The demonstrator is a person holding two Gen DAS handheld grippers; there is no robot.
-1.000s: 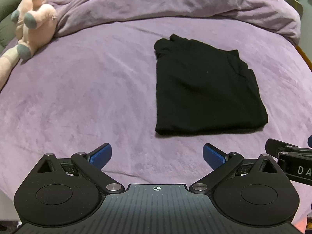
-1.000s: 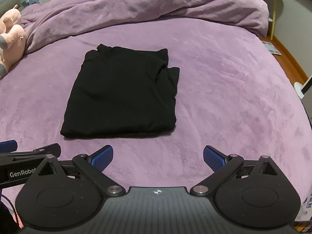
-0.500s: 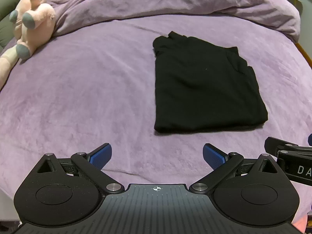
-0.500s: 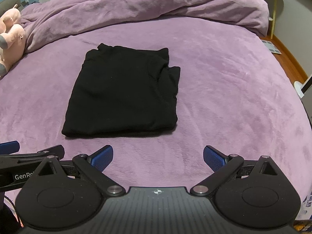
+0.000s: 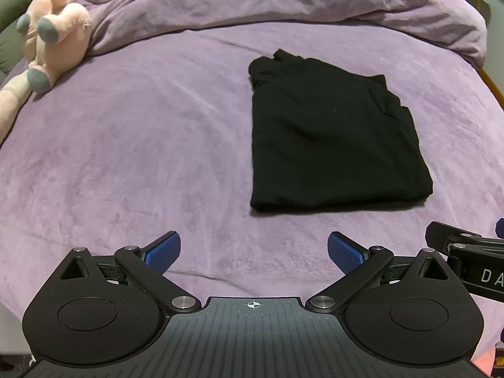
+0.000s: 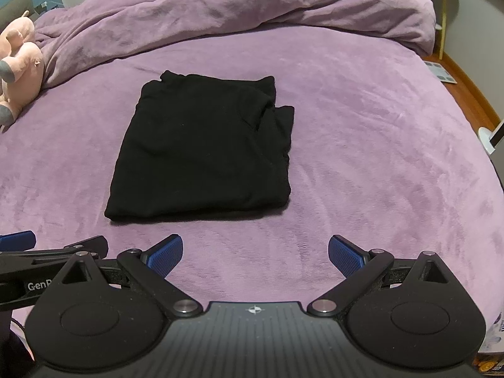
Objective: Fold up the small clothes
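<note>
Left wrist view: at the far left you have a pink plush toy [image 5: 47,34] with grey feet, soft and rounded, lying against the bunched purple duvet [image 5: 283,3] that runs in thick folds along the far side. Your left gripper [image 5: 253,253] hovers low over the near edge of the purple bedspread [image 5: 126,145], a velvety, short-pile surface with faint brush marks. Its jaws are spread wide and grip nothing; the blue pads [image 5: 162,252] are ribbed rubber on matte black linkages. Right of centre, the black garment [image 5: 334,138] lies flat on the bedspread, folded into a rough rectangle with a straight near edge, a crisp left edge and lumpier layers bunched along the right and far corners. It lies well apart from your fingers.

In the right wrist view, the garment [image 6: 204,151] sits left of centre, just beyond your right gripper [image 6: 255,255], which is also spread wide with nothing between its textured blue pads [image 6: 345,256].
</note>
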